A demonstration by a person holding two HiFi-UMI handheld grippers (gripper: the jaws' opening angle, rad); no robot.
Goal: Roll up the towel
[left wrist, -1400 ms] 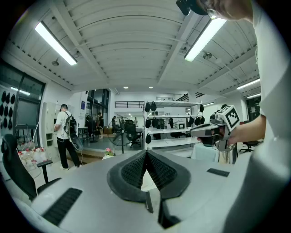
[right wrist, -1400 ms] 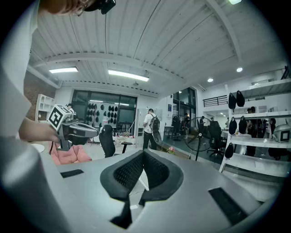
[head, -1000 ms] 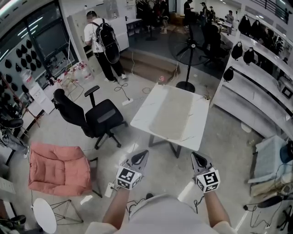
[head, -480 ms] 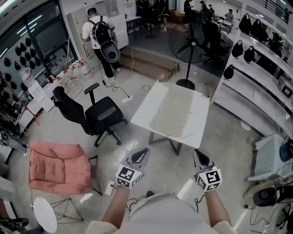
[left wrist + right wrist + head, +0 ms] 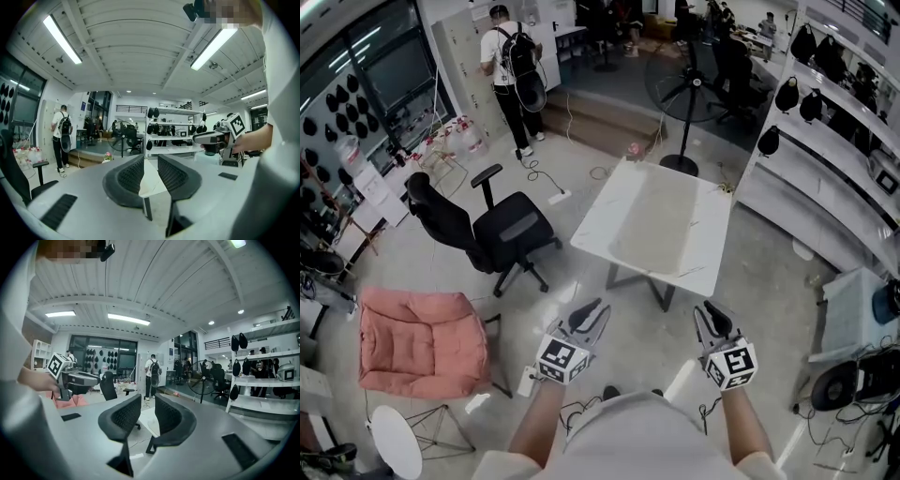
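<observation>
A beige towel [image 5: 661,220] lies flat and spread out on the white table [image 5: 602,214], which stands a short way ahead of me on the floor. Both grippers are held level in front of my body, short of the table's near edge. My left gripper [image 5: 592,310] has its jaws opening, with nothing between them; in the left gripper view [image 5: 150,172] only the distant table shows through the gap. My right gripper [image 5: 712,317] is also opening and empty, with bare air between its jaws in the right gripper view [image 5: 143,414].
A black office chair [image 5: 502,234] stands left of the table, a pink cushioned chair [image 5: 417,342] nearer at the left. A standing fan [image 5: 684,89] is behind the table, white shelves [image 5: 825,155] to the right. A person with a backpack [image 5: 516,66] stands far back. Cables lie on the floor.
Both grippers' jaws have parted from shut. The person with the backpack has moved farther away at the back. My hands have stayed where they were.
</observation>
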